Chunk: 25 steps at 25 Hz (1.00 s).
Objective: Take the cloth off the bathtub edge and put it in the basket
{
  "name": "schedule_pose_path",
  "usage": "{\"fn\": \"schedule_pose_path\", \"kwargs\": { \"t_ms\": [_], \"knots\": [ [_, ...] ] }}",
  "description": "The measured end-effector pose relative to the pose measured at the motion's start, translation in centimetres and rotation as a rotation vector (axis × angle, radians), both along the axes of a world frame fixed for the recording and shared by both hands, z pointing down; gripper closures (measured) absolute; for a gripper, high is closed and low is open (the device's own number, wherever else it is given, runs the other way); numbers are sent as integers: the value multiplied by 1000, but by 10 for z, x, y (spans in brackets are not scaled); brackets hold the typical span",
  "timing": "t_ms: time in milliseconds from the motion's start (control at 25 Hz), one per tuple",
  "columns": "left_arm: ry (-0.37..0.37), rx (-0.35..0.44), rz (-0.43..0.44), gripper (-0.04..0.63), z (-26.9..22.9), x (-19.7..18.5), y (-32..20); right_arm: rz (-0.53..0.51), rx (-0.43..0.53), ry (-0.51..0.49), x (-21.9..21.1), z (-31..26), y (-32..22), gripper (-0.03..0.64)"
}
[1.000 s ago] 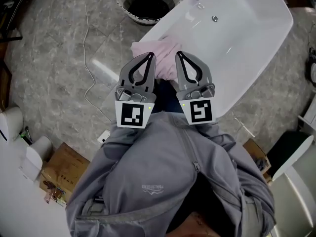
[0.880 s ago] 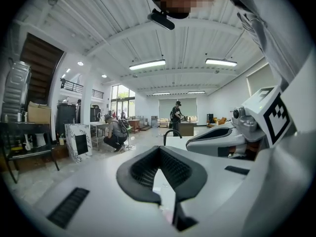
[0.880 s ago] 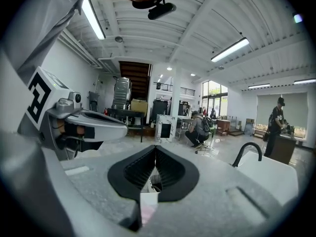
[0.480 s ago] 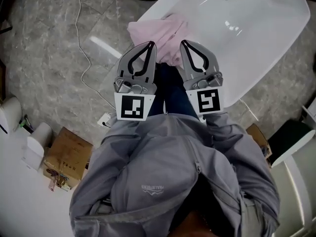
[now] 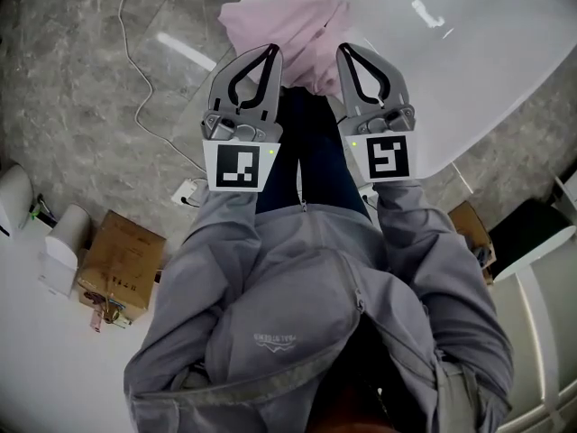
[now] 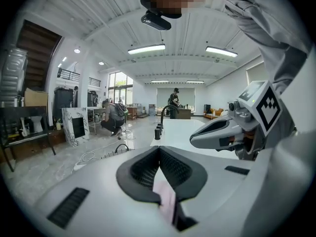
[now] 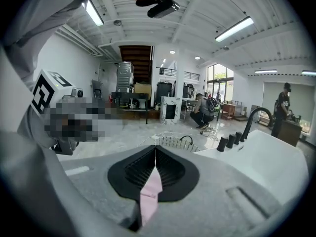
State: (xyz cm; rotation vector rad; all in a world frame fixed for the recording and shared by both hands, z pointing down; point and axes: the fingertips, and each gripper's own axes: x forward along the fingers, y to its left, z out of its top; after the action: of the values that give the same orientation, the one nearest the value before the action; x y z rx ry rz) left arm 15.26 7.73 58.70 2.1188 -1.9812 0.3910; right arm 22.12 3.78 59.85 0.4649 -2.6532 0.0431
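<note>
Held side by side, the left gripper and right gripper point at the near side of the pink cloth, probably to take it at two spots. Both jaw pairs are pressed together, empty; whether they touch the cloth is unclear. It lies on the bathtub edge.

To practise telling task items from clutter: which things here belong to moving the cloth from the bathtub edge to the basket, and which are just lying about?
Belongs to the job:
pink cloth
bathtub
basket
left tool, shut
right tool, shut

Just lying about:
cardboard box
cable on the floor
</note>
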Motion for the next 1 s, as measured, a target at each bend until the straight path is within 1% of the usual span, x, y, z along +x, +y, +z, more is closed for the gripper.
{"fn": "schedule_pose_path", "kwargs": {
  "t_ms": [200, 360, 520, 640, 680, 720, 760, 800, 840, 880, 1000],
  "knots": [
    [2, -11, -3, 589, 30, 0, 2, -45, 26, 52, 4, 33, 7, 612],
    [24, -44, -22, 589, 56, -1, 9, -55, 16, 91, 8, 60, 13, 612],
    [12, -77, 19, 588, 83, 0, 7, -35, -75, 129, 10, 97, 13, 601],
    [36, -121, 42, 588, 97, 5, 12, -27, -156, 161, 16, 112, 18, 583],
    [46, -141, 47, 588, 101, 5, 13, -28, -186, 169, 18, 114, 20, 569],
    [56, -159, 51, 586, 106, 4, 14, -33, -216, 174, 18, 117, 22, 541],
    [65, -173, 54, 582, 112, 3, 14, -42, -243, 180, 18, 119, 24, 495],
    [77, -188, 60, 555, 117, 3, 14, -55, -268, 186, 18, 121, 26, 435],
    [90, -204, 70, 459, 120, 5, 14, -67, -288, 193, 20, 121, 29, 380],
    [99, -221, 82, 391, 124, 7, 15, -80, -302, 202, 21, 122, 31, 349],
    [97, -278, 117, 338, 142, 4, 17, -117, -316, 251, 22, 137, 37, 273]
  ]
}}
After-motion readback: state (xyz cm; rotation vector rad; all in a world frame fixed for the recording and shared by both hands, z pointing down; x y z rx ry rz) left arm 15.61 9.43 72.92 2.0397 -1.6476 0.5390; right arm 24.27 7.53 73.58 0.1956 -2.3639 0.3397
